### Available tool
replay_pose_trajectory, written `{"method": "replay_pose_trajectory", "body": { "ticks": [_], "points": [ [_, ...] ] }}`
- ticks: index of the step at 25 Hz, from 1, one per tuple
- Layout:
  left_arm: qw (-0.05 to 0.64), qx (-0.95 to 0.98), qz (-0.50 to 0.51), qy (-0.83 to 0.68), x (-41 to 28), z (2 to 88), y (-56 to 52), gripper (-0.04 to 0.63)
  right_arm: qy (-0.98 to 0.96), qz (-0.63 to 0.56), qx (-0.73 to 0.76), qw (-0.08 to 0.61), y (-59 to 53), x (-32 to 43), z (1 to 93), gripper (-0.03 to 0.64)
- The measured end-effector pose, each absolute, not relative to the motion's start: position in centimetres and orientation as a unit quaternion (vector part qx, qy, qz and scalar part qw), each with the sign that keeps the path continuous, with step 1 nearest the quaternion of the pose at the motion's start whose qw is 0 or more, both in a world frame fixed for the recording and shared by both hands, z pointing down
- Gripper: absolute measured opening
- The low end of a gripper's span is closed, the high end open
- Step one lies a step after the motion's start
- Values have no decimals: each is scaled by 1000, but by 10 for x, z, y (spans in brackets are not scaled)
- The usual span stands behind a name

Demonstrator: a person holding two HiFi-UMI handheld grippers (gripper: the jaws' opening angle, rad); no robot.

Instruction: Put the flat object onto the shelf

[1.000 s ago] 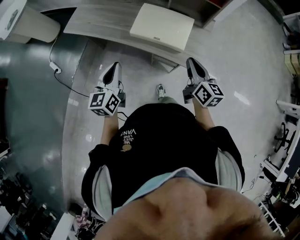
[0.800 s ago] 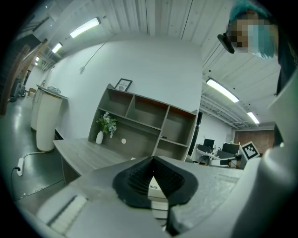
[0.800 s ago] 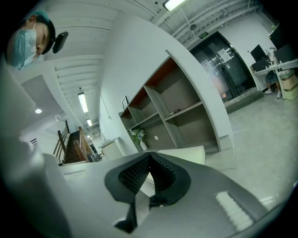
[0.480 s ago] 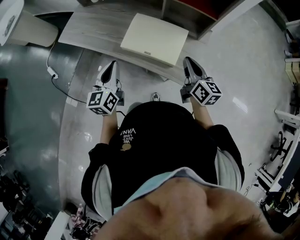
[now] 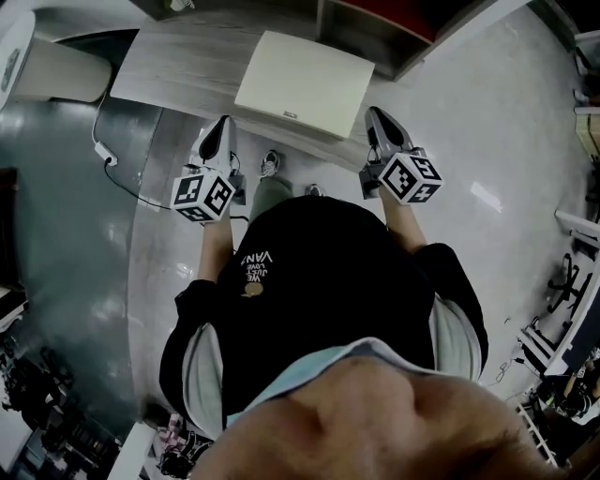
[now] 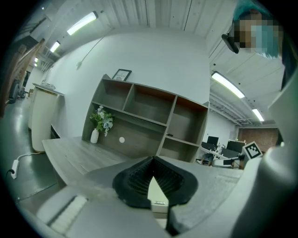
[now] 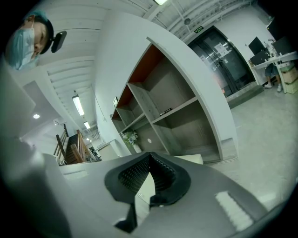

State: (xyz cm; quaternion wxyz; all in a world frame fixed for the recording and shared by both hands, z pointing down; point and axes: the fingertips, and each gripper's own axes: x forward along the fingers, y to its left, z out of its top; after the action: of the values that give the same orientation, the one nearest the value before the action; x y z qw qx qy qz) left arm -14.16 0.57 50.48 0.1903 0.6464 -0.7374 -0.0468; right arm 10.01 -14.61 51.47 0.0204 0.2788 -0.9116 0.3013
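Observation:
A flat cream board [image 5: 305, 82] lies on the grey wooden desk [image 5: 178, 61], its near edge jutting over the desk's front. Behind the desk stands the open shelf unit [image 5: 375, 23], whose empty compartments fill the left gripper view [image 6: 149, 116] and the right gripper view [image 7: 172, 111]. My left gripper [image 5: 217, 136] is by the board's near left corner, shut and empty. My right gripper [image 5: 378, 122] is by its near right corner, also shut and empty. Neither clearly touches the board. A strip of the board [image 6: 157, 193] shows below the left jaws, and its corner [image 7: 192, 159] shows past the right jaws.
A white vase of flowers [image 6: 99, 123] stands on the desk by the shelf, with a picture frame [image 6: 121, 74] on top of the shelf. A white cabinet [image 5: 52, 66] stands at the left, with a cable [image 5: 108, 150] on the floor. Office gear [image 5: 572, 281] lines the right side.
Both grippers have moved forward to the desk's front edge. The board and desk now lie closer, with the jaws at the board's near corners. Both stayed shut.

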Motion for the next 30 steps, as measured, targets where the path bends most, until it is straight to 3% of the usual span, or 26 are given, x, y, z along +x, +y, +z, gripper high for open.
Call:
{"method": "replay_pose_trajectory", "body": {
  "ticks": [14,28,30],
  "points": [
    [217,721,10,-658,-189,524,-90,2,-866,307,394,-4,-173,93,529,-6],
    [264,750,52,-605,-215,563,-136,2,-837,307,452,31,-193,83,562,13],
    [279,750,54,-598,-219,570,-141,58,-834,308,457,38,-195,81,567,28]
  ]
}}
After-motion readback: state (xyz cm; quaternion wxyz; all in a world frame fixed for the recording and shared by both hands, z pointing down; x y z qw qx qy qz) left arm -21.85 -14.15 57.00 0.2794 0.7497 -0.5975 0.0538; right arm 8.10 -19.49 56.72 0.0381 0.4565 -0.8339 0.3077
